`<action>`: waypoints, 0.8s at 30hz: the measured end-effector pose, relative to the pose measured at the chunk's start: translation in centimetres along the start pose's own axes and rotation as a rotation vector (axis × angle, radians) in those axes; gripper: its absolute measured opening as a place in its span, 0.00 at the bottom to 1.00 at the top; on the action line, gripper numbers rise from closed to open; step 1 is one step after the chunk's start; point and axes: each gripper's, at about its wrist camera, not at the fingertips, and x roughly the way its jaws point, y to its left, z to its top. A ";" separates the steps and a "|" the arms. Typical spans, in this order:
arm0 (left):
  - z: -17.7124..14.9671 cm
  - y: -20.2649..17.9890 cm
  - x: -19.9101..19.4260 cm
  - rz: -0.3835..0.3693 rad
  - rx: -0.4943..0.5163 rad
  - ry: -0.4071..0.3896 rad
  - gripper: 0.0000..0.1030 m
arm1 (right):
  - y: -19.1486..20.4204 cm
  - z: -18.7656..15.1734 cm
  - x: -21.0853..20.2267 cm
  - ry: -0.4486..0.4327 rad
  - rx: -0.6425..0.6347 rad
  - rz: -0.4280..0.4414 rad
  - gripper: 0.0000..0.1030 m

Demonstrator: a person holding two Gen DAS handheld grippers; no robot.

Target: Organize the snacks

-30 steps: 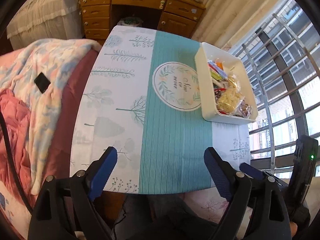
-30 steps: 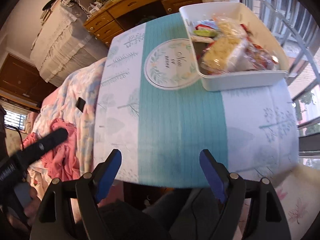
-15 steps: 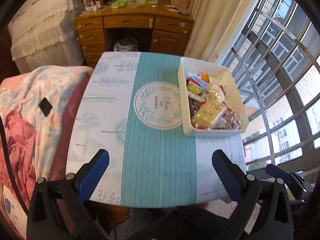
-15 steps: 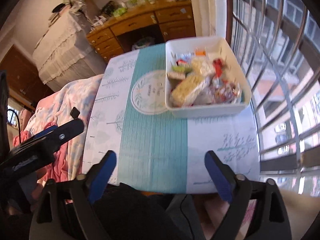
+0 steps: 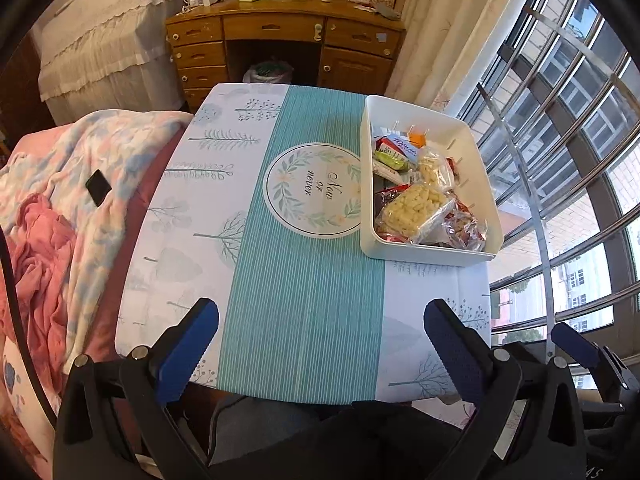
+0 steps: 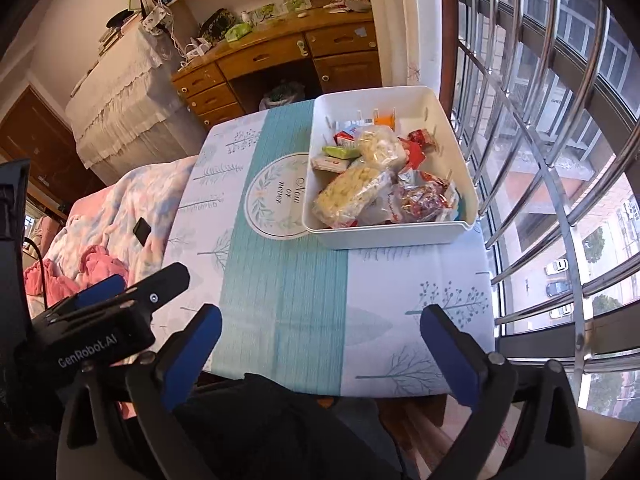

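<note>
A: Where are the snacks?
B: Heaped in the white bin, tabletop at two o'clock.
A: The claws?
B: Left claw released; right claw just spread wide, both empty, likely ready for sorting.

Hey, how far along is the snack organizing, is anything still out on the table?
Done, by the look of it: the snack packets all sit in the white bin, and none lie loose on the tablecloth. In hand: nothing. The left gripper and right gripper have just been opening and are empty. Left: nothing visible, unless the heaped packets need sorting inside the bin.
</note>
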 end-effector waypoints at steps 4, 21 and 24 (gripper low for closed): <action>0.0 0.1 0.0 0.014 -0.012 -0.003 0.99 | -0.4 -0.1 0.3 -0.002 0.003 -0.009 0.99; 1.1 -0.1 -0.7 0.048 0.026 -0.035 0.99 | -0.3 0.2 0.5 -0.003 0.000 0.015 0.99; 1.2 -0.1 -0.7 0.054 0.038 -0.036 0.99 | 0.0 0.4 0.5 -0.006 -0.002 0.014 0.99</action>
